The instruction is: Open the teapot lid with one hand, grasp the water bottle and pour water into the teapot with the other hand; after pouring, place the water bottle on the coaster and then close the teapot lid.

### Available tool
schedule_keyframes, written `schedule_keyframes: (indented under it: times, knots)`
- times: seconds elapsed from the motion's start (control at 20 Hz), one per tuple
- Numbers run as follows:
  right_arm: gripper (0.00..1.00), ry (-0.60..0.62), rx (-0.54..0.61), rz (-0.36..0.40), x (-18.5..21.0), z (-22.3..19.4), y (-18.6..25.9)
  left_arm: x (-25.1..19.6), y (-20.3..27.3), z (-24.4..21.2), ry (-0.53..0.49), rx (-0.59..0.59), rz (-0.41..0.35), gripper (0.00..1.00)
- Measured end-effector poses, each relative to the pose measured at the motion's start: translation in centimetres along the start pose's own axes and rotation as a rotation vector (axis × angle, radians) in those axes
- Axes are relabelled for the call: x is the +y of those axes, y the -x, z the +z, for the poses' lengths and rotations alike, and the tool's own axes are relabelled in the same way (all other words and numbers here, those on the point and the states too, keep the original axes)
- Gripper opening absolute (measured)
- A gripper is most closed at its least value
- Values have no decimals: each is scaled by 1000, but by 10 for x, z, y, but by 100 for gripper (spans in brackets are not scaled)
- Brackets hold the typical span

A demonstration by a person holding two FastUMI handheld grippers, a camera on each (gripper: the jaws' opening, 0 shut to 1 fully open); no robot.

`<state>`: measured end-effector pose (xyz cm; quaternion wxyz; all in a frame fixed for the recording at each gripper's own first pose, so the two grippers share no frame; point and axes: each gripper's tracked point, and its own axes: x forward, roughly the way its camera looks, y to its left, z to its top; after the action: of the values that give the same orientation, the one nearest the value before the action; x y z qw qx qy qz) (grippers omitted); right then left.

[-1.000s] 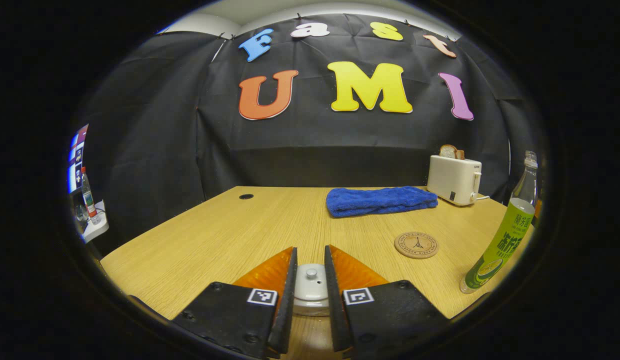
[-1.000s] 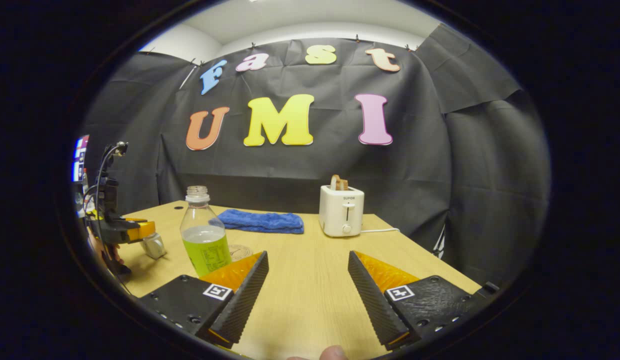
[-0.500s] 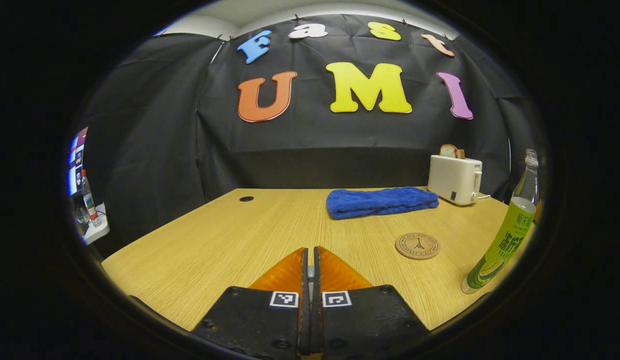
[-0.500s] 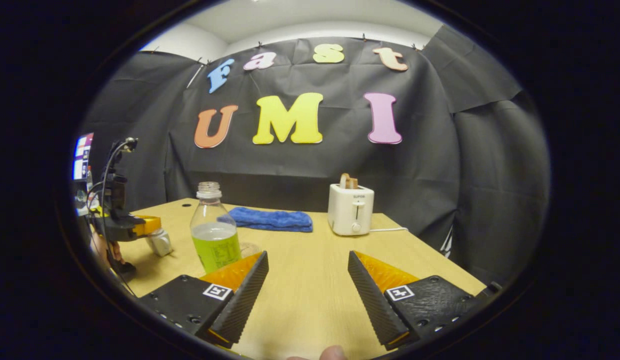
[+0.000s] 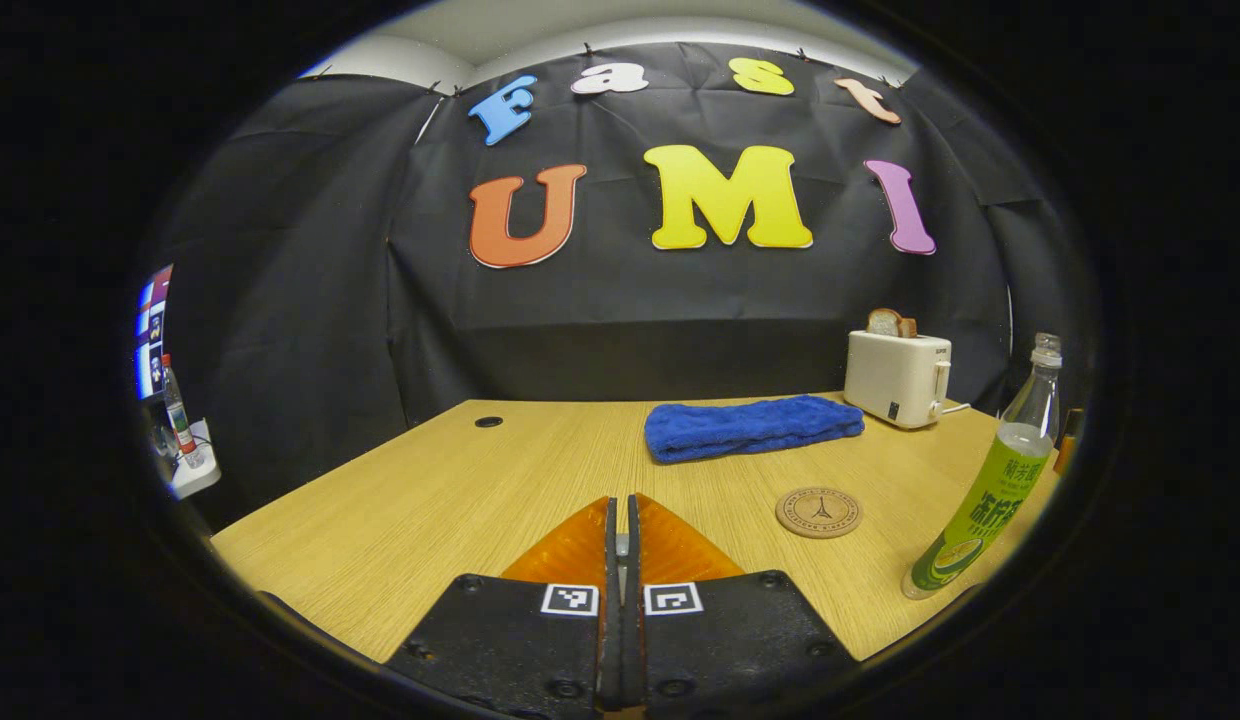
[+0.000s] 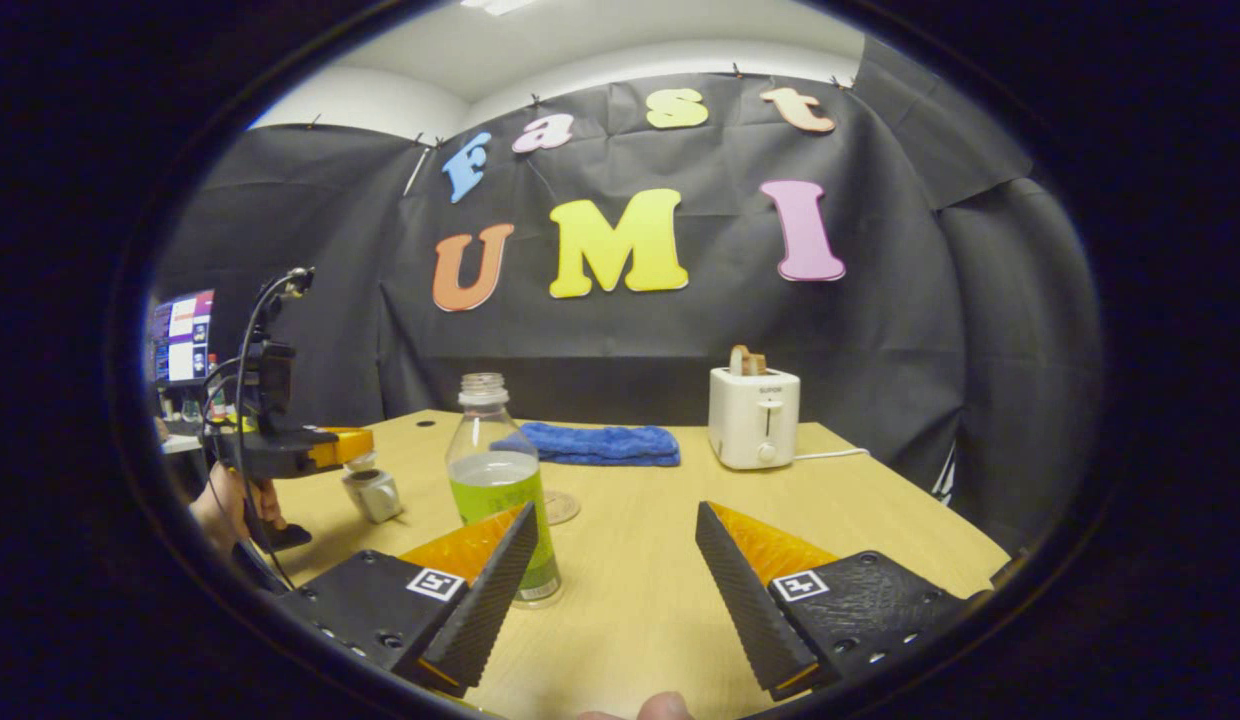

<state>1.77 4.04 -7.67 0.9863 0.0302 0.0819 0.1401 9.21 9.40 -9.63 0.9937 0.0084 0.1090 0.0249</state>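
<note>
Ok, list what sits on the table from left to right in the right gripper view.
left gripper held by a hand → teapot → water bottle → blue towel → toaster.

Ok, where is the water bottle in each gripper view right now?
Left gripper view: water bottle stands at far right, right of the coaster.
Right gripper view: it stands left of centre, just beyond the right gripper.
Shared landmark: the toaster.
</note>
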Motion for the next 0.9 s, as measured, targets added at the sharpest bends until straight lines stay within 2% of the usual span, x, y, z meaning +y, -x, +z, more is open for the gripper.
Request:
schedule_keyframes:
  times: [0.15, 0.3, 0.55, 0.9]
  knots:
    - [95, 14, 9, 51, 21, -6, -1, -1, 16, 9, 23, -31, -15, 2]
    - [96, 34, 20, 64, 39, -8, -12, 0, 32, 15, 25, -53, -26, 3]
    - [95, 28, 62, 60, 59, -19, -39, 11, 44, 20, 33, -66, -28, 2]
    - [95, -7, 66, 2, 65, -18, -61, 24, 54, 20, 30, -78, -12, 2]
